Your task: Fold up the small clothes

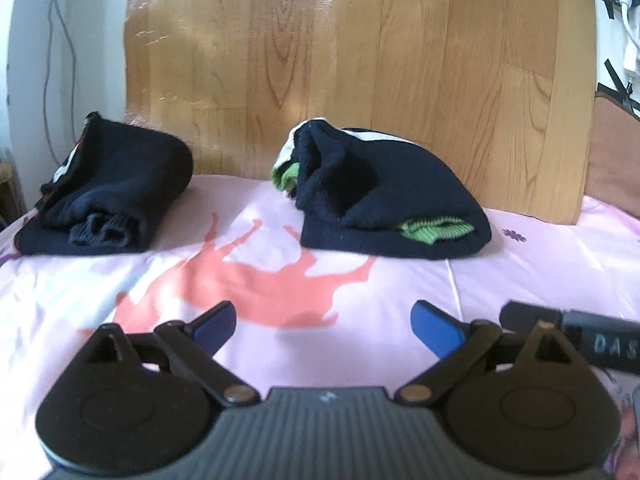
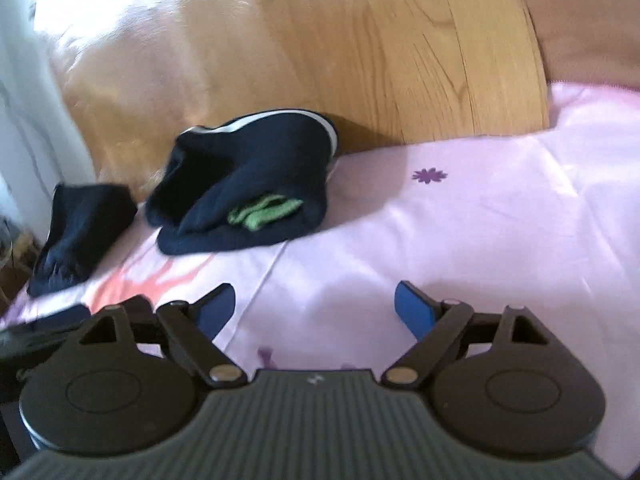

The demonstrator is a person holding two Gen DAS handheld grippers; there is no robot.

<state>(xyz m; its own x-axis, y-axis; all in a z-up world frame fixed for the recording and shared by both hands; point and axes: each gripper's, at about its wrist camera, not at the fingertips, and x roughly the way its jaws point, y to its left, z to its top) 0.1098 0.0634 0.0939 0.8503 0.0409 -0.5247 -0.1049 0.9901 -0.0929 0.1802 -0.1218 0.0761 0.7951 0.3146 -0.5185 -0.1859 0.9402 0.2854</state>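
Two folded dark navy garments lie on the pink bedsheet [image 1: 400, 280] near the wooden headboard. The one with green cuffs and white trim [image 1: 384, 196] is at centre right; it also shows in the right wrist view [image 2: 248, 196]. The plain navy one [image 1: 112, 192] lies to its left, and in the right wrist view [image 2: 76, 232] at far left. My left gripper [image 1: 324, 328] is open and empty, low over the sheet in front of both garments. My right gripper [image 2: 316, 312] is open and empty, to the right of the garments.
The wooden headboard [image 1: 340, 60] stands behind the garments. A white wall with a cable [image 1: 52, 60] is at left. A brown pillow or cushion [image 1: 616, 152] sits at right. Part of the other gripper [image 1: 580, 332] shows at the right edge.
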